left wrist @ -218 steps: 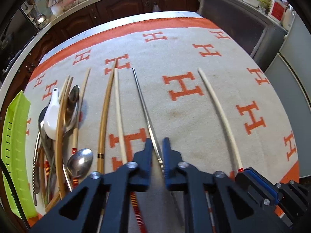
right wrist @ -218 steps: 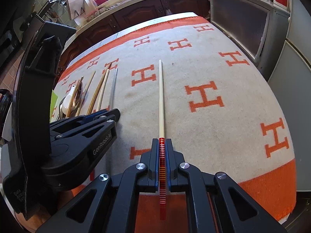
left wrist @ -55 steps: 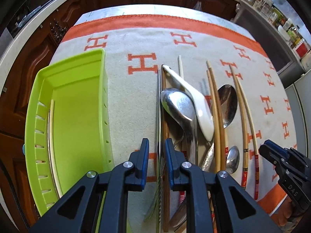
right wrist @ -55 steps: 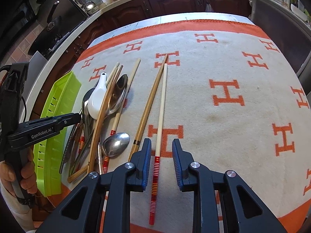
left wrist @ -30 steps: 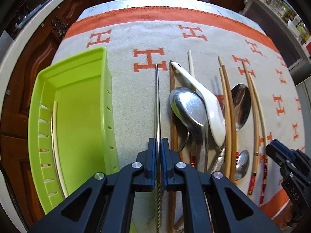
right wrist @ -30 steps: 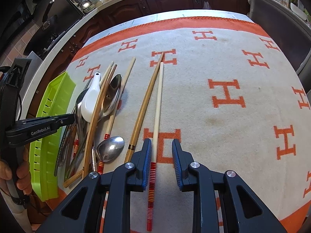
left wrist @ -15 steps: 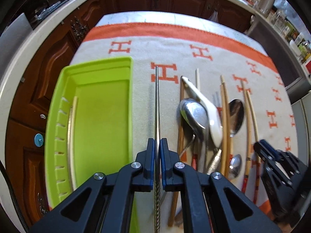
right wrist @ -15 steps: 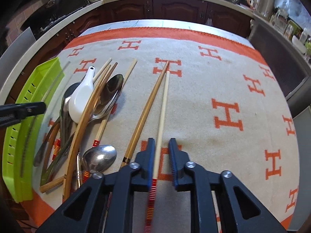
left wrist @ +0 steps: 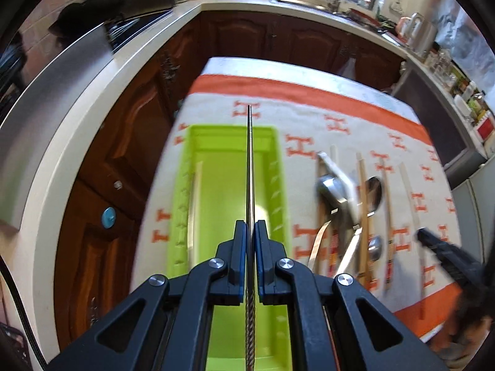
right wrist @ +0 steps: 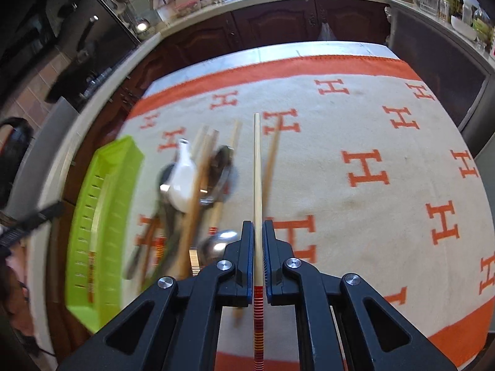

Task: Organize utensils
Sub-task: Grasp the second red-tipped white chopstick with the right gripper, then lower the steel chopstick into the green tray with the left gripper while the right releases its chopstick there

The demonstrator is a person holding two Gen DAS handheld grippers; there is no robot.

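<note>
Since half a second ago we have carried the metal chopstick from beside the heap to above the green tray, and our right tool has lifted the pale chopstick off the blanket. Nearest us, the left tool has its blue pads pressed tight on the metal chopstick, whose twisted end runs back between the arms while its tip points forward past the tray's far wall. The right tool is closed just as narrowly on the pale chopstick, with the red-striped end trailing behind the pads. Below and to the left in the right view lies the blurred heap of spoons and chopsticks, among them a white ceramic spoon and a brown chopstick just beside our held one. Another pale chopstick already lies along the tray's left side. Farther off, dark wood cabinets stand beyond the worktop.
</note>
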